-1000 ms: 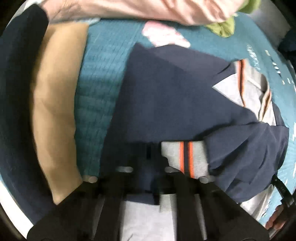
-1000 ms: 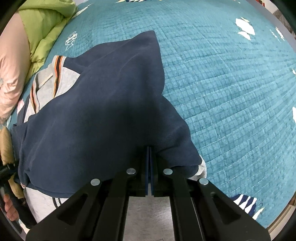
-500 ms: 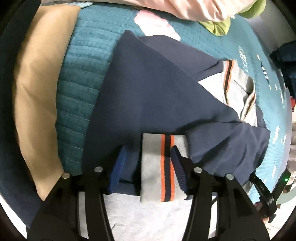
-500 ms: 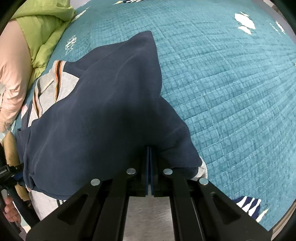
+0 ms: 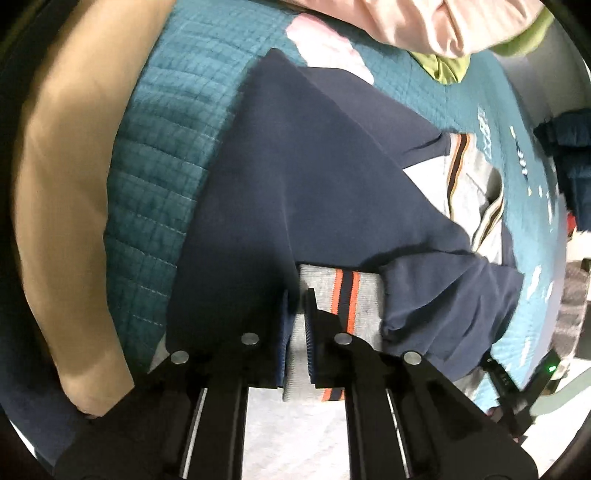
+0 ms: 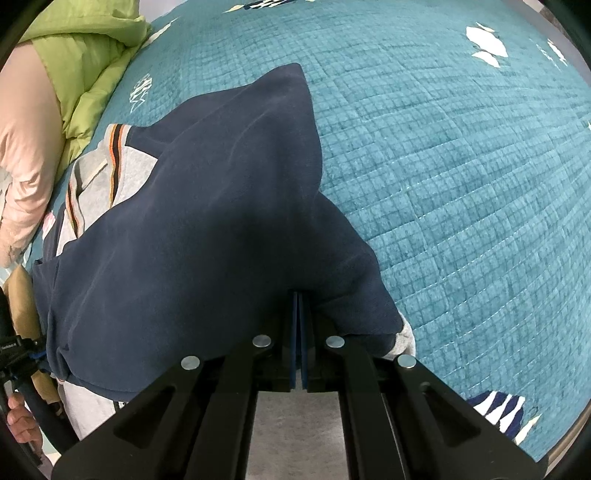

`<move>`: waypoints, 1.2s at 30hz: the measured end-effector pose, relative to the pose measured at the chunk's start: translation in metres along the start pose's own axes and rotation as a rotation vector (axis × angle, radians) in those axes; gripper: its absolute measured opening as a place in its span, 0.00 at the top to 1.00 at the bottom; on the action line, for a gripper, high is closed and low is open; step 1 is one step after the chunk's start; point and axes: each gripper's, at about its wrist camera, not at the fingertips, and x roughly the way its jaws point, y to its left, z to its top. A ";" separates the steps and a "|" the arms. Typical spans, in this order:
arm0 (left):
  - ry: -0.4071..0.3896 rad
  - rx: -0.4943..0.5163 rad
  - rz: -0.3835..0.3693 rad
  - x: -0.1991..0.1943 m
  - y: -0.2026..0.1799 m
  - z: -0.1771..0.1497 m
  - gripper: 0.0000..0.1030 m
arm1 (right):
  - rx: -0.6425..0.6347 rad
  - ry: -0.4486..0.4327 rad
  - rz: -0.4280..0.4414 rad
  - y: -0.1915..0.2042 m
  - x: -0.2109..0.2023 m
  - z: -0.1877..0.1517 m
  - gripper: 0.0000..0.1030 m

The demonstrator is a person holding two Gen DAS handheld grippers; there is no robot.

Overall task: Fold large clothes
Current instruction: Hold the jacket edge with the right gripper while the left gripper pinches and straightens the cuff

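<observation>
A navy sweatshirt (image 5: 314, 177) with grey panels and orange-and-navy stripes lies on a teal quilted bedspread (image 5: 159, 177). My left gripper (image 5: 297, 306) is shut on the garment's grey striped cuff (image 5: 345, 299) at its near edge. In the right wrist view the same sweatshirt (image 6: 192, 229) spreads away from me. My right gripper (image 6: 299, 306) is shut on its navy near edge, beside a grey cuff (image 6: 404, 338).
A tan pillow (image 5: 70, 177) lies left of the garment. Pink bedding (image 5: 424, 22) and a green jacket (image 6: 88, 62) lie at the far side. The bedspread (image 6: 461, 166) stretches right. The other gripper and a hand (image 6: 18, 421) show at lower left.
My left gripper was shut on the garment, opened around the striped cuff, then closed on it. My right gripper has stayed shut on the navy edge.
</observation>
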 end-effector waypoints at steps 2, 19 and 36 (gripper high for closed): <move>-0.016 0.041 0.051 -0.001 -0.012 -0.001 0.93 | -0.008 0.001 0.001 0.000 0.000 0.000 1.00; 0.061 0.220 0.111 0.020 -0.060 0.015 0.47 | 0.001 0.005 0.048 -0.006 0.001 0.001 1.00; -0.163 0.173 0.193 -0.043 -0.057 0.023 0.96 | 0.052 0.021 0.058 -0.009 -0.004 0.003 1.00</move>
